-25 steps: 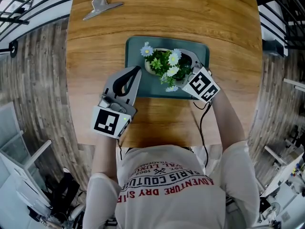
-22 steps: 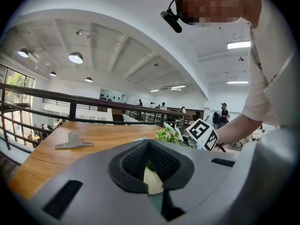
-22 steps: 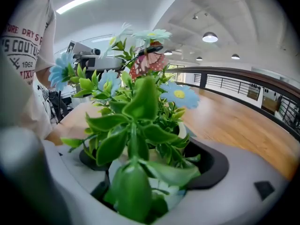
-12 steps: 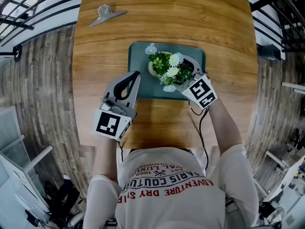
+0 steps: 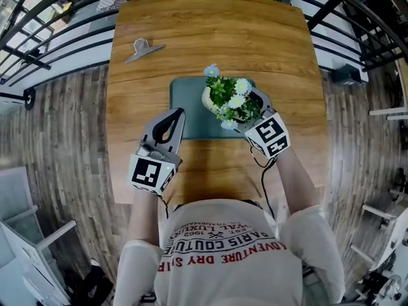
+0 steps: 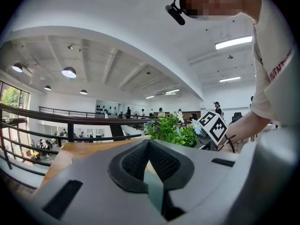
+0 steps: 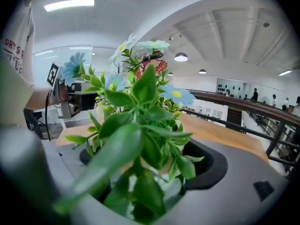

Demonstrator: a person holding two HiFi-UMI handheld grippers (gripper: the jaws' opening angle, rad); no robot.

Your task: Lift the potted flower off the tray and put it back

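One wooden table point(image 5: 280, 43) is filling the middle of the head view, w/ a dark teal tray point(image 5: 188, 110) lying at its centre.

The left gripper point(image 5: 181, 111) is sitting lower left of centre, its tips reaching over the tray's left edge. Its jaws are meeting at the tips w/ nothing btwn them. In its own view only a sliver of tray is showing through the gap.

The right gripper point(image 7: 152, 163) is coming in from the lower right and clamping the potted flower point(image 5: 231, 97). In its own view the jaws are curving round either side of the cream pot point(image 5: 209, 99), w/ leaves spilling over them & blocking much of the lens.

The flower is sitting over the tray's upper-right part in the head view. It's looking raised off the tray, but no view is showing the pot's base, so contact can't be confirmed either way.

Handling, as a judgement:
- Small pot + daisy-type blooms, so prob. light.
- Pot is looking stiff, smooth & rounded, so it could be slipping or twisting in a two-point grip.
- Stems & leaves are soft and springy, so they're giving no hold.
- Best grip is round the pot body under the rim, approx. where the jaws are sitting now.
- Foliage is making it top-heavy, so it needs holding upright & setting down flat.

A small metal clip point(image 5: 141, 48) is lying at the table's upper left, well apart from the tray.
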